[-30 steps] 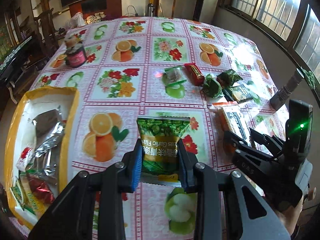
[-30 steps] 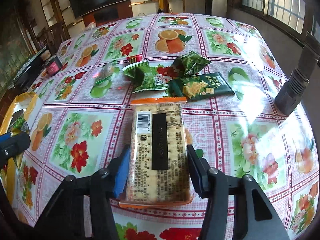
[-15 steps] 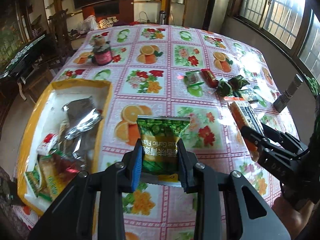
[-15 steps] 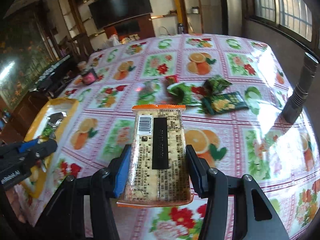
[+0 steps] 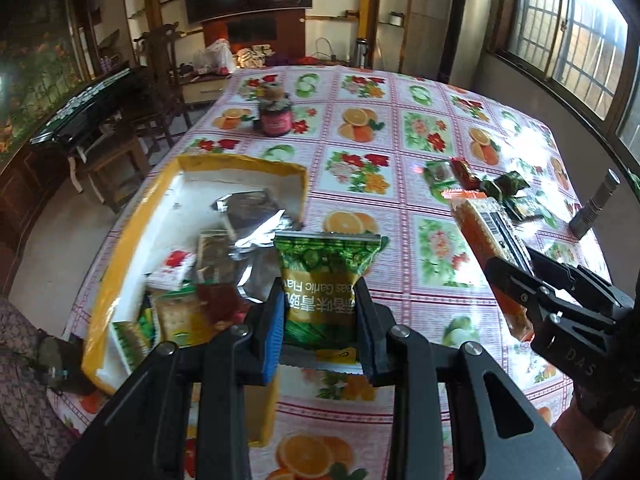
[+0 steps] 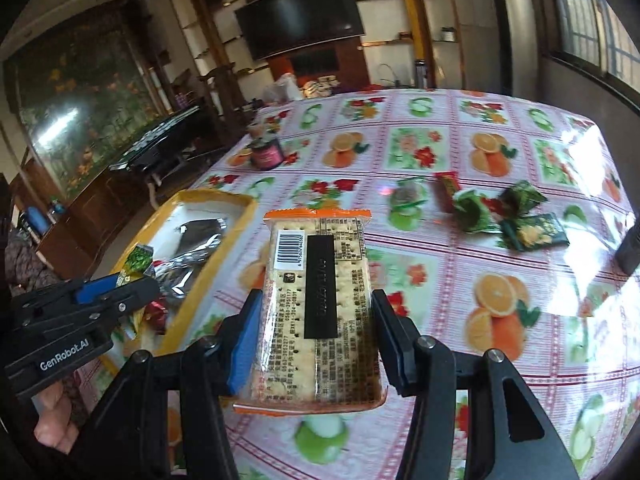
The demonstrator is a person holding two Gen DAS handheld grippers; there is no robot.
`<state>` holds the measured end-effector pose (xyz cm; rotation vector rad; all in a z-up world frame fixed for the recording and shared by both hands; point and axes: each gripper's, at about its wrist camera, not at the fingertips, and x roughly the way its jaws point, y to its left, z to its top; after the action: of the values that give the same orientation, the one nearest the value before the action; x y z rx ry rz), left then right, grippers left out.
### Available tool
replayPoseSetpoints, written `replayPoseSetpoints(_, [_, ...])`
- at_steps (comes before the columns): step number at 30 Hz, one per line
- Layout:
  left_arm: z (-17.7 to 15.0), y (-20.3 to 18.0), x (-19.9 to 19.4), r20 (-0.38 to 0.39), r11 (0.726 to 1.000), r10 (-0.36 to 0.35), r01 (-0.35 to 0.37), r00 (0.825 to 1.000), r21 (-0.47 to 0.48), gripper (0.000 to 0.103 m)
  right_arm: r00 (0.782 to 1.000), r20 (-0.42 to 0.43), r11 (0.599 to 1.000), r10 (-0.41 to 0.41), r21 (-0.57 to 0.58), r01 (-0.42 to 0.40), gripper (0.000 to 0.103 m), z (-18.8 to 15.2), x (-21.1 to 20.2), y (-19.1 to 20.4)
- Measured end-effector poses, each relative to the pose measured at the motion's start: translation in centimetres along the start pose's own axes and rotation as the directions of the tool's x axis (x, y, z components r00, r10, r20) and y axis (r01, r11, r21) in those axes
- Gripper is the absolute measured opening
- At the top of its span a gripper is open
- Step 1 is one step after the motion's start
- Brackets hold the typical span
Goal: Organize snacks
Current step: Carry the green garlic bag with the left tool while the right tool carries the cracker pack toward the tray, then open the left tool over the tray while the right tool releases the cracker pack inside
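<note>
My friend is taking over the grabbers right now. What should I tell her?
Left gripper: shut on the green snack bag, near the yellow box.
Right gripper: shut on the cracker pack, above the table.
Done: several snacks already lie in the box.
Left: drop both packs in, then fetch the loose snacks at the far side.

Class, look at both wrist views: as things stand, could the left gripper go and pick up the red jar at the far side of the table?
Probably not yet. The left gripper is shut on a green foil snack packet, so its jaws are occupied, though nothing blocks the red jar itself.
</note>
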<state>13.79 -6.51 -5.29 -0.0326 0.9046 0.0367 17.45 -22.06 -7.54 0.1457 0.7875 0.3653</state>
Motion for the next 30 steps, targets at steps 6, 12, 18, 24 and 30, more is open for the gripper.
replayPoseSetpoints(6, [-0.3, 2.4, 0.0, -0.001, 0.999, 0.030, -0.030, 1.000, -0.036, 0.033, 0.998, -0.015, 0.998, 0.058, -0.024, -0.058, 0.053, 0.3, 1.0, 2.4])
replayPoseSetpoints(12, [-0.4, 4.6, 0.3, -0.010, 0.996, 0.048, -0.049, 0.999, -0.070, 0.033, 0.996, -0.025, 0.995, 0.089, -0.047, -0.090, 0.053, 0.6, 1.9, 4.2])
replayPoseSetpoints(18, [-0.6, 6.5, 0.6, -0.017, 0.993, 0.061, -0.063, 0.998, -0.102, 0.033, 0.993, -0.035, 0.991, 0.111, -0.071, -0.113, 0.053, 1.1, 2.9, 6.0])
replayPoseSetpoints(24, [-0.8, 8.6, 0.9, -0.027, 0.988, 0.076, -0.079, 0.997, -0.135, 0.033, 0.990, -0.047, 0.987, 0.129, -0.091, -0.133, 0.053, 1.5, 4.1, 7.4])
replayPoseSetpoints(30, [-0.9, 10.2, 1.3, -0.038, 0.983, 0.084, -0.089, 0.996, -0.161, 0.033, 0.987, -0.061, 0.982, 0.149, -0.105, -0.155, 0.053, 1.8, 5.1, 8.6])
